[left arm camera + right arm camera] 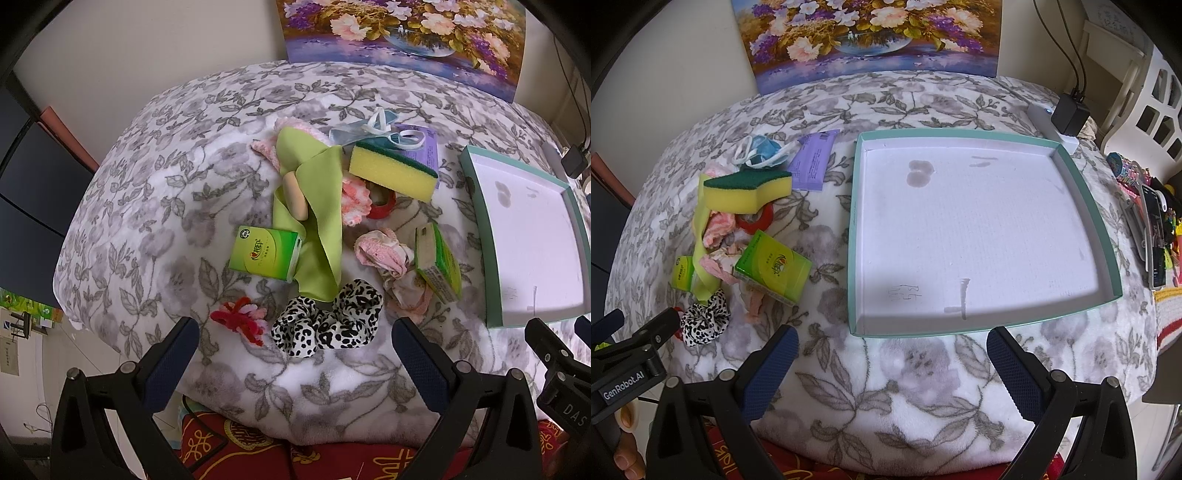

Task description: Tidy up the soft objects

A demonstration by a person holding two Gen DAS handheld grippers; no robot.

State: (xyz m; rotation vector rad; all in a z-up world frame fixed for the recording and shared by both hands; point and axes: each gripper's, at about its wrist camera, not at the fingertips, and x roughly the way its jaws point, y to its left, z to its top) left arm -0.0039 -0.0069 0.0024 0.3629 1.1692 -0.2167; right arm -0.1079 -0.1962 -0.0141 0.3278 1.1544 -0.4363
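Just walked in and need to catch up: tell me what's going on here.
A person holds a gripper in each hand over a floral blanket, sorting soft objects. Nothing is picked up yet. The left gripper is open, hovering just short of the leopard scrunchie at the near edge of a pile with a sponge, green cloth and tissue packs. The right gripper is open before the tray, which holds nothing.

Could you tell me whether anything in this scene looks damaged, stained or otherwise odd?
Yes: the white floor of the tray carries grey blotches near its far side and grey marks near the front, so it looks stained. The yellow sponge also sits tilted atop a red ring. Nothing looks spilled.
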